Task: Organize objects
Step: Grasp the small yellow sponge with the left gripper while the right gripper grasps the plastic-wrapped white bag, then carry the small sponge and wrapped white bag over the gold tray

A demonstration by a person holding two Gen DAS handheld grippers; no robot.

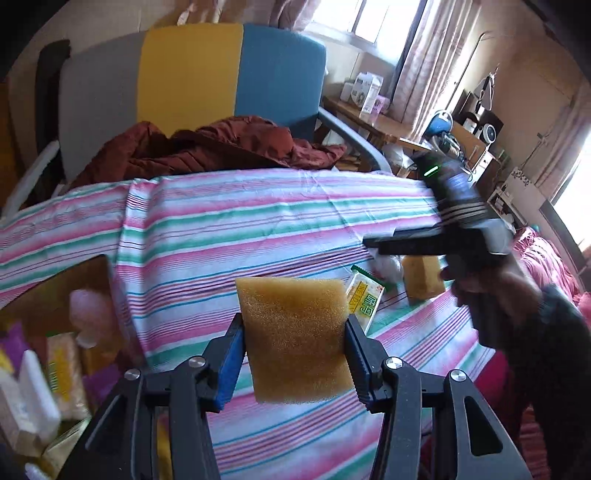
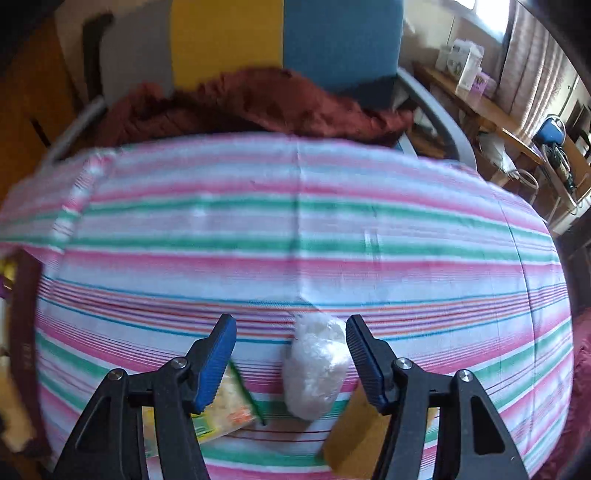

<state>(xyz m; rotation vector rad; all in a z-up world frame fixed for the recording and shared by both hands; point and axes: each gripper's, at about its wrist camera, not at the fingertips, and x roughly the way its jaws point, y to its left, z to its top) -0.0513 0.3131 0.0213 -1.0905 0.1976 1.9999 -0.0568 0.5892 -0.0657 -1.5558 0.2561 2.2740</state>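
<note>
Left claw tight on sponge — right claw agape over white, perhaps plastic-wrapped bundle.

Place: a lived-in home room, bedroom or sitting room.
Surface: striped cloth in pink, green and white fills the middle of both views.
Seat: chair with grey, yellow and blue panels at top centre, a rust-red jacket heaped on it.
Windows: daylight through the window at the top, with patterned curtains beside it.
Furniture: wooden shelf at upper right carrying cartons; cluttered household items further right.
Bedding: pink quilt at right edge.
Storage: box of packets at lower left.
</note>
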